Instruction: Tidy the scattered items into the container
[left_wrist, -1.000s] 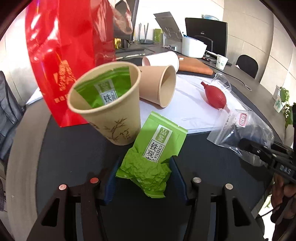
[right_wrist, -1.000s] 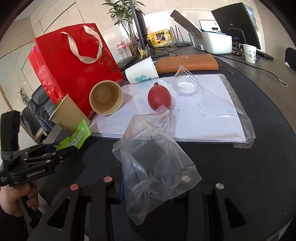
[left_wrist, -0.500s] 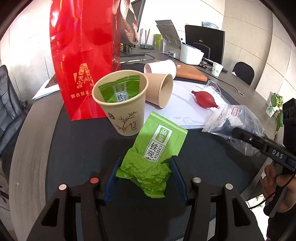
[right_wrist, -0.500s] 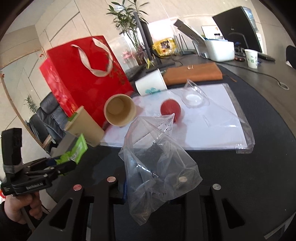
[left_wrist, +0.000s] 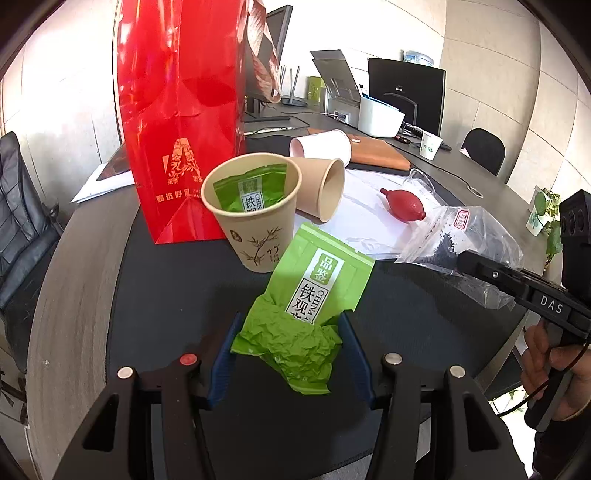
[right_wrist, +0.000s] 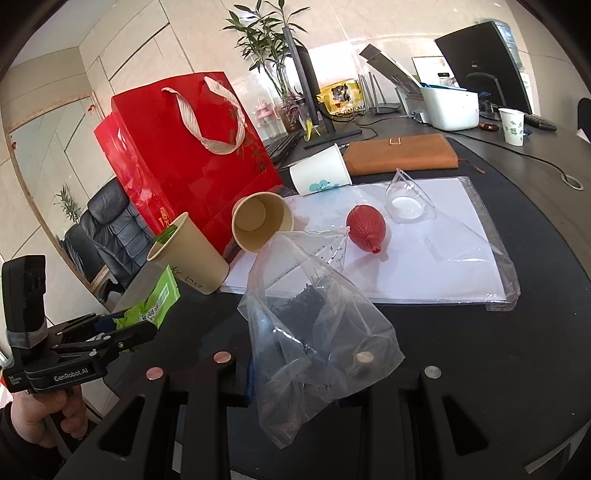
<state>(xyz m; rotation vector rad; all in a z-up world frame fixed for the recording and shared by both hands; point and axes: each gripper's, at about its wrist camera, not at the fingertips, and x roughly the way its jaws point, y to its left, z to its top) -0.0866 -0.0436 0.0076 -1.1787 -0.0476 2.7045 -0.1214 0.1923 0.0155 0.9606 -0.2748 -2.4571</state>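
Both held items were raised off the dark table since the earlier frame. Red gift bag handles were shown only by the right view. Right gripper was clamped on the clear bag; left gripper pinched the crumpled green packet beside the upright cup.

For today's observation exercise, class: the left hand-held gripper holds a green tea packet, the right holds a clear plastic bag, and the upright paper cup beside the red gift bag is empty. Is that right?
Not quite. The upright paper cup beside the red gift bag already holds a second green tea packet, as the left wrist view shows. The rest stands.
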